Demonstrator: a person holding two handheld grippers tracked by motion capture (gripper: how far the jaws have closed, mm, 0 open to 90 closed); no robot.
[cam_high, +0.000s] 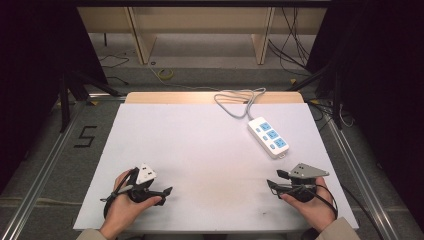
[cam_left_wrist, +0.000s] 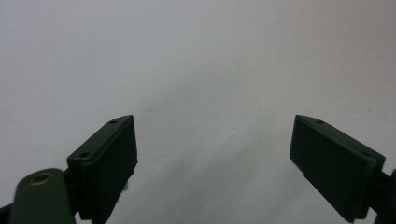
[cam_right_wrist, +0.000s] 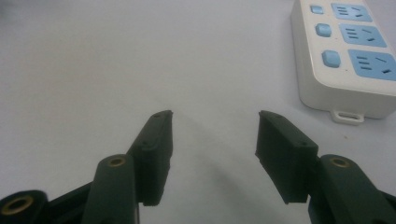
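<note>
At the near edge of the white table (cam_high: 200, 150) the person's two hands rest low, one at each corner, each holding a gripper. The left gripper (cam_high: 162, 192) lies on its side near the left corner, its jaws pointing toward the table's middle; in the left gripper view the left gripper (cam_left_wrist: 215, 154) has its jaws spread wide with only bare white tabletop between them. The right gripper (cam_high: 273, 186) sits near the right corner (a grey three-cornered plate on top), and in the right gripper view the right gripper (cam_right_wrist: 214, 140) has its jaws apart, somewhat less widely, holding nothing. Farther back and just beyond the right gripper lies a white power strip (cam_high: 268, 136) with three blue sockets, flat on the table, untouched; its grey cord (cam_high: 235, 100) loops toward the far edge.
</note>
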